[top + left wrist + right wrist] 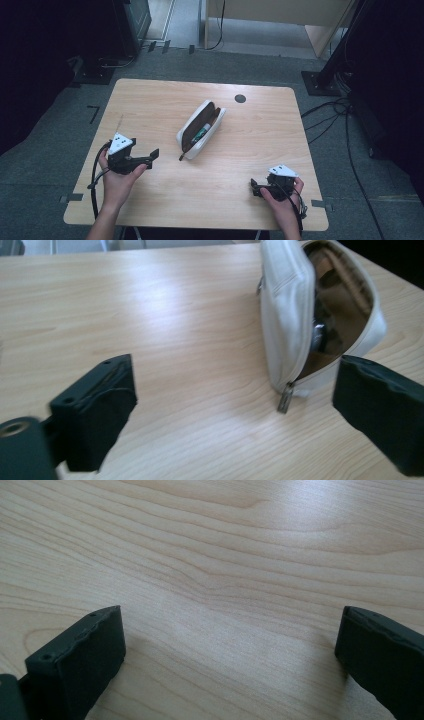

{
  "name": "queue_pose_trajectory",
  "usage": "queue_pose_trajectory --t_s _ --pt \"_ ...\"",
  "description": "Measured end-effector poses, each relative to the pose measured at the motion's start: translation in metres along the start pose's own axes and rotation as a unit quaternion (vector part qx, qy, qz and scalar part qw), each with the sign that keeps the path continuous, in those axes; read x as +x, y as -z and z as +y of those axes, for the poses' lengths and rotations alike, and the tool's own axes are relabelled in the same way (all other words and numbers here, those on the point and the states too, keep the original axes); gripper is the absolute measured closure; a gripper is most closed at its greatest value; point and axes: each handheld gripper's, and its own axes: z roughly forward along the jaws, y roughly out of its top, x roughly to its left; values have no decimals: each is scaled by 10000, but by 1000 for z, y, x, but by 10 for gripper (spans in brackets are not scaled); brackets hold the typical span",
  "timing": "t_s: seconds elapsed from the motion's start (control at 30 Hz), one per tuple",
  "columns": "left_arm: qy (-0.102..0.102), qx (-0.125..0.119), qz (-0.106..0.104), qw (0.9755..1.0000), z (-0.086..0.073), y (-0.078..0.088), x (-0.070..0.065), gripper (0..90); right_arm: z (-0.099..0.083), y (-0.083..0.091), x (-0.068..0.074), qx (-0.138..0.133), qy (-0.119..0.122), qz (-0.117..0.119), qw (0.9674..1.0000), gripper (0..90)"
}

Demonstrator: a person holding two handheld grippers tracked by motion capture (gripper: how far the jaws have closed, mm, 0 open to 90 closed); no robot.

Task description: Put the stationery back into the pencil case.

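A white pencil case (201, 129) is seen lying open near the middle of the wooden table (150, 100), its mouth unzipped and turned up, with a green-capped pen (202, 132) visible inside against the brown lining. Its zip pull (285, 398) hangs at the end nearer the table's front edge.

The left gripper (150, 157) is held just above the tabletop toward the front-left corner, its jaws spread wide with nothing between them; in the left gripper view the case (300, 315) is framed just beyond the right-hand jaw, apart from it. The right gripper (255, 187) is kept low near the front-right corner, its jaws likewise spread over bare wood (215, 580), well apart from the case.

The step in hand is judged to be work on the open case by the left gripper, whether a release just made or an approach being set up cannot be told. If the case is to be closed, the zip pull would have to be pinched squarely and drawn along the mouth, while the body of the case is steadied by the other gripper so that it is not dragged across the table. The pull is small and lies flat, so a careful, low approach would be called for.
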Motion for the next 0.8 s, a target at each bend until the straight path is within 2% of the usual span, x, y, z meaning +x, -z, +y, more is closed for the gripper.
queue_pose_trajectory --t_s 0.07,0.13,0.23,0.3,0.4,0.47,0.67,0.8 --pt "-19 41 35 10000 -5 2 3 0 0 0 0 0 -1 1 10000 0" --pt "-68 104 166 9998 -12 4 5 0 0 0 0 0 0 0 10000 0" --pt "15 174 207 9996 -21 6 10 0 0 0 0 0 -2 0 10000 0" --pt "111 239 344 9991 -28 7 15 0 0 0 0 0 -2 0 10000 0" --pt "320 295 411 9982 -40 11 25 0 0 0 0 0 0 1 10000 0" --pt "287 376 525 9975 -47 14 30 0 0 0 0 -1 1 1 10000 0" --pt "259 591 1019 9927 -64 18 45 0 0 0 0 -1 0 1 10000 0" --pt "192 674 1290 9892 -73 14 49 0 0 0 0 -1 -2 1 10000 0"
